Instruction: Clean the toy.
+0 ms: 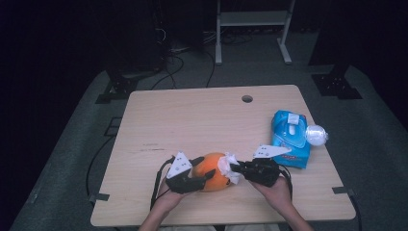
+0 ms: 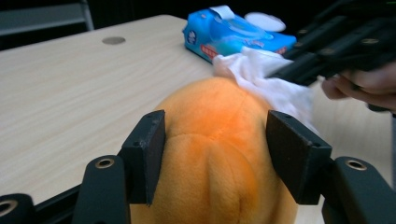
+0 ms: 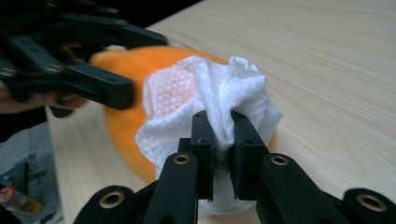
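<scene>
**Item: plush toy under wiping**

Round orange plush toy (image 1: 211,172), near table edge, clamped between the left gripper (image 2: 215,156) jaws. Crumpled white wet wipe (image 3: 210,100), pinched in the narrow right gripper (image 3: 223,140), pressed against the toy's right flank. Blue wipe packet (image 1: 289,137) beyond, right.
</scene>
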Motion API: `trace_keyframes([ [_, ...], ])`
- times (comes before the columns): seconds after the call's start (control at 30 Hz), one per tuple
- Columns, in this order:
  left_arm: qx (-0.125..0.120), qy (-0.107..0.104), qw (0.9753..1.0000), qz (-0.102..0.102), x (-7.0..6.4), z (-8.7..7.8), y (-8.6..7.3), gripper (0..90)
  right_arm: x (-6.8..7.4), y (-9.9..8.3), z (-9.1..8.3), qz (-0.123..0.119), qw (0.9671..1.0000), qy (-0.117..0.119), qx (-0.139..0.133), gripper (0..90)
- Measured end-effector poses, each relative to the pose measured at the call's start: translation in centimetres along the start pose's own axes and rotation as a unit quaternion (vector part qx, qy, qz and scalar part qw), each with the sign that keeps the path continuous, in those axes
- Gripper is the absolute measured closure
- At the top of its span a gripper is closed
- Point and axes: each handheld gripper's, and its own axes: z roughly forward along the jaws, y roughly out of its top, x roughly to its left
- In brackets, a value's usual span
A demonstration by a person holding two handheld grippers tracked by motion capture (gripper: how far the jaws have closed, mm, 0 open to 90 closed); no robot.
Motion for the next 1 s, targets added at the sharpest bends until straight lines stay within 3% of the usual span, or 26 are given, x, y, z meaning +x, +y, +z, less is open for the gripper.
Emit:
trace_keyframes([
  [0.07,0.003,-0.008,1.0,0.002,0.0,-0.2,-0.2,40.6,-0.9,-0.5,0.1,0.005,0.9996,-0.025,0.012,80.4],
  [0.17,0.004,-0.013,0.9999,0.006,0.0,-0.2,-0.1,40.6,-2.0,-1.0,0.4,0.033,0.9989,-0.028,0.017,80.4],
  [0.27,0.006,-0.017,0.9998,0.006,0.1,-0.2,0.0,37.9,-1.0,-0.3,0.3,0.017,0.9997,-0.018,0.003,80.4],
  [0.33,0.006,-0.01,0.9999,0.012,0.2,-0.1,0.4,27.7,-0.1,0.3,-0.1,0.007,0.9998,0.008,-0.014,80.4],
  [0.4,0.012,0.007,0.9993,0.035,0.0,0.1,0.8,16.8,0.7,0.6,0.0,-0.008,0.9997,0.021,-0.009,80.4],
  [0.47,0.027,0.014,0.9982,0.053,-0.6,0.7,0.9,13.7,1.0,0.3,0.5,-0.013,0.9996,0.024,-0.001,80.3],
  [0.53,0.043,0.036,0.9952,0.081,-1.3,1.3,0.6,22.0,0.6,0.1,0.5,-0.004,0.9998,0.021,-0.003,80.3],
  [0.63,0.022,0.045,0.9952,0.084,-1.6,1.5,0.7,37.7,-0.1,0.1,0.2,0.014,0.9998,0.007,-0.008,80.3],
  [0.73,-0.009,0.049,0.9946,0.091,-1.9,1.9,0.7,41.2,-0.3,0.4,-0.2,0.018,0.9996,-0.006,-0.02,80.3],
  [0.83,-0.016,0.031,0.9938,0.106,-2.4,2.4,0.5,40.1,-0.6,0.6,-0.4,0.025,0.999,-0.016,-0.033,80.1],
  [0.9,-0.009,0.02,0.9943,0.104,-2.4,2.3,0.7,37.4,-0.9,0.5,-0.3,0.029,0.999,-0.017,-0.031,80.2],
  [0.97,-0.008,0.008,0.9964,0.084,-2.0,1.8,1.0,30.0,-1.0,0.2,0.0,0.035,0.9991,-0.01,-0.024,80.2],
  [1.0,-0.012,0.004,0.9978,0.065,-1.8,1.5,1.2,26.2,-0.9,0.1,0.1,0.033,0.9992,-0.007,-0.02,80.3],
])
